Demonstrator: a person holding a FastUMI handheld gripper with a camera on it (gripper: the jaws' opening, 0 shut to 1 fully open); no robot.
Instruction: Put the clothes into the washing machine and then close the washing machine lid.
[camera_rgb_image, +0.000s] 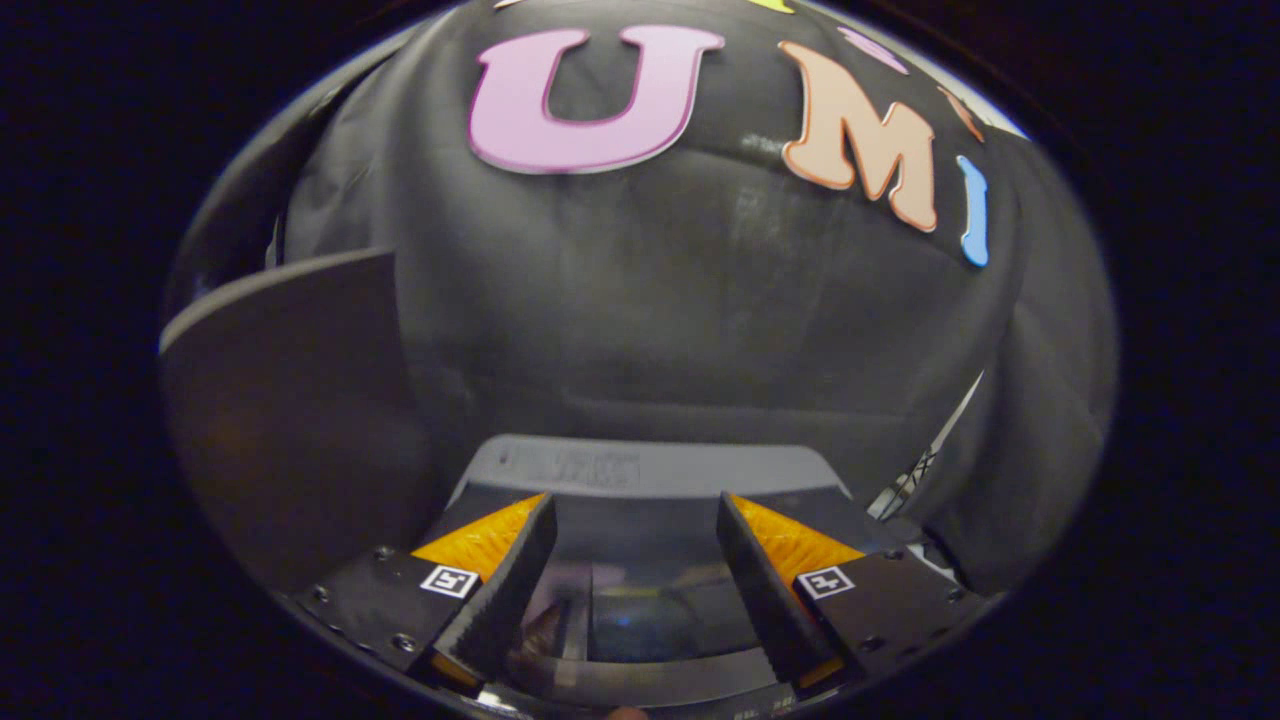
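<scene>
Gripper (635, 520) fingers spread wide, nothing between them. Washing machine (640, 468) grey back panel just beyond the tips, its glossy lid (650, 600) lower centre of frame.

Gripper (636, 520) fingers apart and empty above the washing machine (650, 468), its glass lid (650, 610) beneath

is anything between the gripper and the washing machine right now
Nothing visible is. The hand-held gripper is open with nothing between its fingers, and the washing machine sits just ahead of them, its glossy top showing between the fingers. Beyond it is only the black cloth wall.
</scene>
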